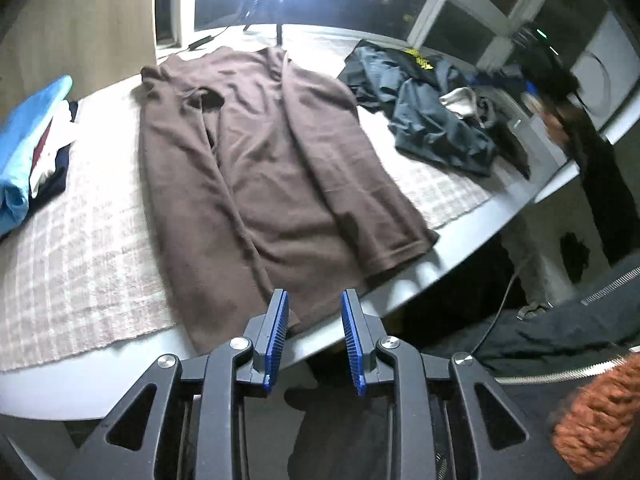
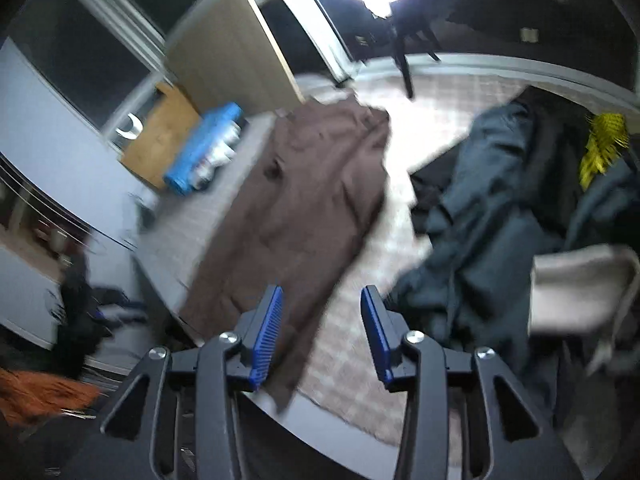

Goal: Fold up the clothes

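A brown long garment (image 1: 264, 176) lies flat on a pale checked cloth (image 1: 80, 264) on the table, both sides folded in over its middle. Its hem reaches the near table edge. It also shows in the right wrist view (image 2: 304, 208). My left gripper (image 1: 314, 316) is open and empty, just over the near hem. My right gripper (image 2: 322, 312) is open and empty, above the hem's right side. The right wrist view is motion-blurred.
A stack of folded clothes (image 1: 28, 144) with a blue one on top sits at the left. A heap of dark unfolded clothes (image 1: 432, 116) lies at the right, also in the right wrist view (image 2: 500, 216). A tripod (image 1: 278, 20) stands at the back.
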